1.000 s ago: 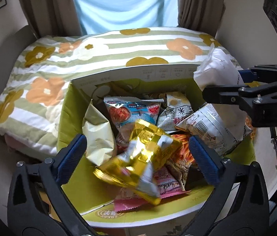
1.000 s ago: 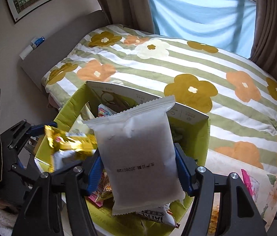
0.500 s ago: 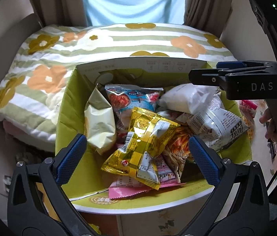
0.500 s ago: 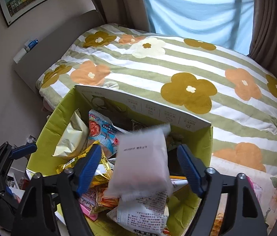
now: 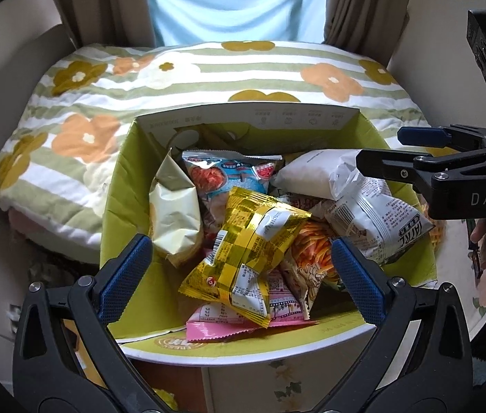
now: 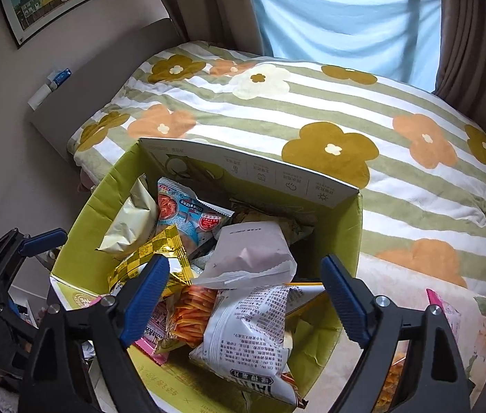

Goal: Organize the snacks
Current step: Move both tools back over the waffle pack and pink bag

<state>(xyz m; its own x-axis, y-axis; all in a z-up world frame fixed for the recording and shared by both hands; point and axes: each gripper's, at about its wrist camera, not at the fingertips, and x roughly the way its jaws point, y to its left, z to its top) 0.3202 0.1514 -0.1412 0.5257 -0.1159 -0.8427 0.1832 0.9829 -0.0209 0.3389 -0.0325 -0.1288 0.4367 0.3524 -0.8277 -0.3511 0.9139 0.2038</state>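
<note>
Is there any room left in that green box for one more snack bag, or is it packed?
The box is crowded through its middle and right, under the yellow bag and white bag. Bare green shows along the left wall, beside the cream bag. In the right wrist view, a gap opens at the far right corner.

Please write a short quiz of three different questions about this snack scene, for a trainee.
1. True or false: both the left gripper and the right gripper are open and hold nothing.
2. Which packet lies on top in the middle of the box? A) yellow packet B) pink packet C) cream packet
3. Fill in: the plain white packet lies ____ the box.

Key: 1 true; 2 A; 3 inside.
</note>
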